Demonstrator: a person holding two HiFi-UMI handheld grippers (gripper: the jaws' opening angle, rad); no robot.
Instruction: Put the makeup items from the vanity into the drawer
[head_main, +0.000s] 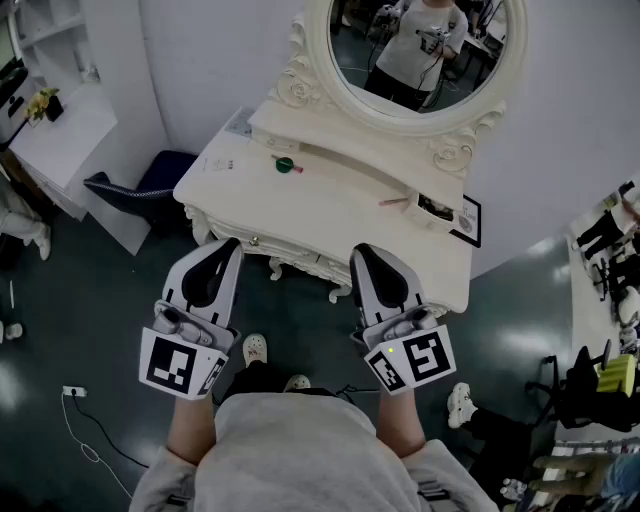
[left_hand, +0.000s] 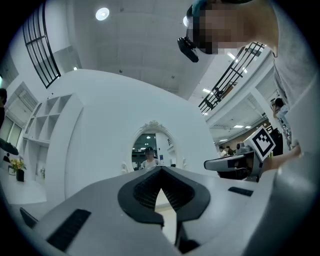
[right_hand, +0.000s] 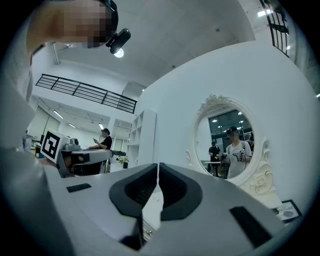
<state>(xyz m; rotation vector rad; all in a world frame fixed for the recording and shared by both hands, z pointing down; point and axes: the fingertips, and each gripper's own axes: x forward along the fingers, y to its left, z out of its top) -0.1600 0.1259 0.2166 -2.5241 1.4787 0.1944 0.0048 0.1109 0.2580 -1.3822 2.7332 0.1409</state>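
- Makeup items all lie on the table (head_main: 330, 222): a green round pot (head_main: 285, 165) near the mirror (head_main: 420, 50), with a pink stick (head_main: 393, 201) and a small box (head_main: 435, 208) further right.
- Nothing looks stowed, so I judge the whole job is left.
- The drawer (head_main: 300, 262) in the table's front looks shut — its inside is hidden.
- My left gripper (head_main: 226, 247) and right gripper (head_main: 364, 252) hover short of the table — both jaws closed together, holding nothing.

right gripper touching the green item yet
Apart. Head view: the right gripper is at the vanity front, the green item far back, bare top between.
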